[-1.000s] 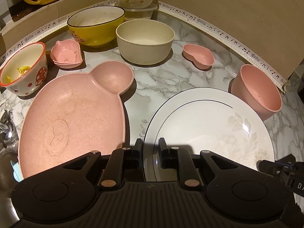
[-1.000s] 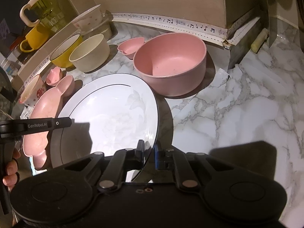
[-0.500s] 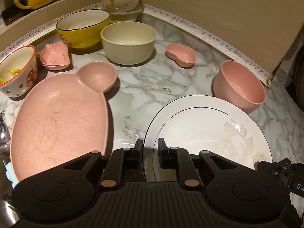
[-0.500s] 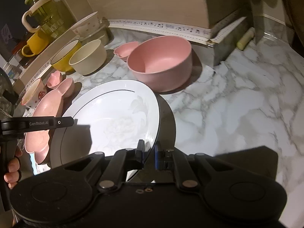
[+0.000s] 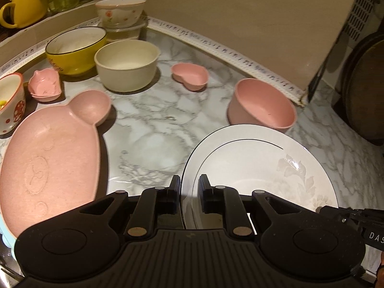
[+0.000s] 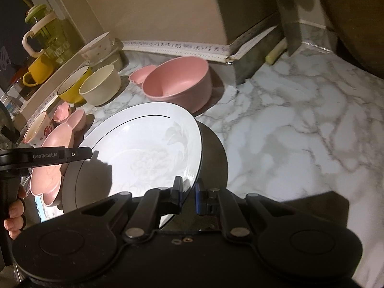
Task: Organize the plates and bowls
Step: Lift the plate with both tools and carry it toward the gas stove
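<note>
A large white plate (image 5: 259, 165) with a thin black ring and a pale flower print is held above the marble counter. My left gripper (image 5: 189, 192) is shut on its left rim. My right gripper (image 6: 188, 192) is shut on its right rim; the plate also shows in the right wrist view (image 6: 144, 153). A pink bear-shaped plate (image 5: 48, 153) lies on the counter to the left. A pink bowl (image 5: 261, 106) sits just beyond the white plate.
At the back stand a cream bowl (image 5: 127, 64), a yellow bowl (image 5: 75, 48), a small pink heart dish (image 5: 190, 75), a small pink dish (image 5: 44, 85), a mushroom-print bowl (image 5: 9, 105) and a stacked floral bowl (image 5: 120, 12). A dark round object (image 5: 364, 91) leans at the right.
Both grippers have lifted the white plate and carried it to the right, away from the pink bear plate. The bowls at the back look farther away.
</note>
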The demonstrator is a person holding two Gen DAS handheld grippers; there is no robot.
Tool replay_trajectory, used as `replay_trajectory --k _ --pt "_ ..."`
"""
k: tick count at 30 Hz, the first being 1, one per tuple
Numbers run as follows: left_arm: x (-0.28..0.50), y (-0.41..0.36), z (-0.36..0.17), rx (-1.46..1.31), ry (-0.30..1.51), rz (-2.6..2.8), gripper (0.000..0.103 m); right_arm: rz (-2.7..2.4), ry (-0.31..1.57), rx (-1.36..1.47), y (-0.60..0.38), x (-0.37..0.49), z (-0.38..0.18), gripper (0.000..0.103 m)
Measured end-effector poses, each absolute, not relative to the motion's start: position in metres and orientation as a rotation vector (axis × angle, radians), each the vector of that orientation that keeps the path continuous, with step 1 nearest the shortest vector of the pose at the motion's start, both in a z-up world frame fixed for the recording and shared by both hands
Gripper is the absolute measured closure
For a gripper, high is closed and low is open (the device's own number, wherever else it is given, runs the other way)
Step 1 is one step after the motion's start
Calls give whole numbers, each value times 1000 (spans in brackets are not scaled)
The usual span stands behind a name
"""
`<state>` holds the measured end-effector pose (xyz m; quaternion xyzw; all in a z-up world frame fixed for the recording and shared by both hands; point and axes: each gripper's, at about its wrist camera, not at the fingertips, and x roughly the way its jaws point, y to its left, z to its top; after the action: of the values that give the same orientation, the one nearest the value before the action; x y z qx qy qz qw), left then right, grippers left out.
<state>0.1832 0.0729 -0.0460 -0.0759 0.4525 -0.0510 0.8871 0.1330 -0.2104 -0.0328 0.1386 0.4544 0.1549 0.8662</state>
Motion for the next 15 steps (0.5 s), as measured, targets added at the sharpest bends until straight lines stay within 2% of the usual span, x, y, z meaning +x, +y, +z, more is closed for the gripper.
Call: replay_trajectory --k 15 --pt "181 -13 -16 -121 907 -188 88 270 904 342 -292 114 -17 94"
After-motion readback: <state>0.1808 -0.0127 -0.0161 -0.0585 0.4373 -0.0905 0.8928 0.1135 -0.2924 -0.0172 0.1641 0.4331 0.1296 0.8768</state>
